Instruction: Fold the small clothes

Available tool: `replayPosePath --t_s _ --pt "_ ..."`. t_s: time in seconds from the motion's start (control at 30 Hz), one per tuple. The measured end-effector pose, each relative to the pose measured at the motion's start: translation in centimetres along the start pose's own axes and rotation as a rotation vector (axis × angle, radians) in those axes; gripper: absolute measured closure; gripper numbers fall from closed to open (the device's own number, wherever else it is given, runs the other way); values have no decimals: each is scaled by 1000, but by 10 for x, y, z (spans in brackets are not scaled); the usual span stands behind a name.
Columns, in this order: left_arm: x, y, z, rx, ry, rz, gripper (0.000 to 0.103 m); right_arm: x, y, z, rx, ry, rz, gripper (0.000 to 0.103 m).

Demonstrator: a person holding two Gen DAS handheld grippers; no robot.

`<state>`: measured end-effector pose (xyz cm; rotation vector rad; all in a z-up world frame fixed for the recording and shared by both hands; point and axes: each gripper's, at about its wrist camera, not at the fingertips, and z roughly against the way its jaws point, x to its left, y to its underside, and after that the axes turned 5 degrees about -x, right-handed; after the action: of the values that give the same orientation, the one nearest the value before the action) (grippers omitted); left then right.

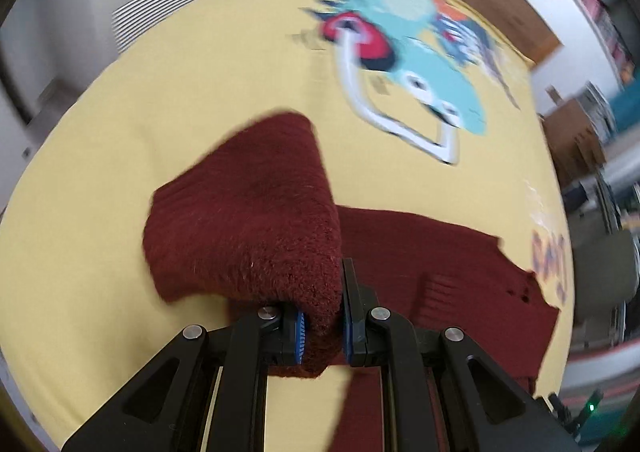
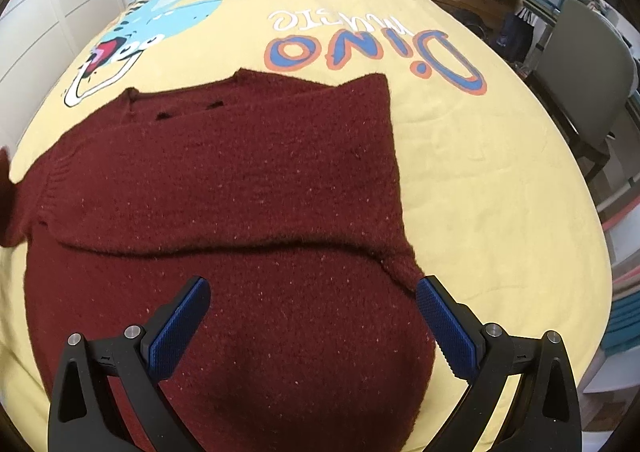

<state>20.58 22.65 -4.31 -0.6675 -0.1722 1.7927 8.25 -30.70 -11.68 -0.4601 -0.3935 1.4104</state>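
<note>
I'm working over a bed with a yellow dinosaur-print bedspread (image 2: 480,171), a wooden headboard at the far end and a grey chair (image 2: 584,63) off to the right. The dark red knitted sweater (image 2: 240,179) lies flat across the near half of the spread, its right sleeve already folded across the body.

My left gripper (image 1: 323,328) is clamped on the left sleeve (image 1: 248,211), which is lifted off the bed and bunched up ahead of the fingers; the rest of the garment lies to its right, so I judge the sleeve has to travel rightward across the body. The view is blurred, so the sleeve's exact drape is hard to read.

My right gripper (image 2: 312,316) hangs over the sweater's near part with its jaws wide apart, holding nothing.

There is bare bedspread on the left, right and far sides, so there's plenty of room.
</note>
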Motion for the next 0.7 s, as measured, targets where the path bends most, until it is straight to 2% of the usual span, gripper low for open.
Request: replayPosePath --t_s 0.2,0.43,0.6,0.7 --pt "-90 0 -23 22 84 -123 92 -6 -13 4 -17 4 7 0" --pt "-190 26 -53 60 182 -240 92 -24 -38 13 -54 29 -5 0" --pt "-245 59 -79 84 197 -329 92 -35 -50 18 -70 44 -7 0" --pt "-264 86 -102 113 172 -375 92 -37 -49 18 -69 40 -15 0"
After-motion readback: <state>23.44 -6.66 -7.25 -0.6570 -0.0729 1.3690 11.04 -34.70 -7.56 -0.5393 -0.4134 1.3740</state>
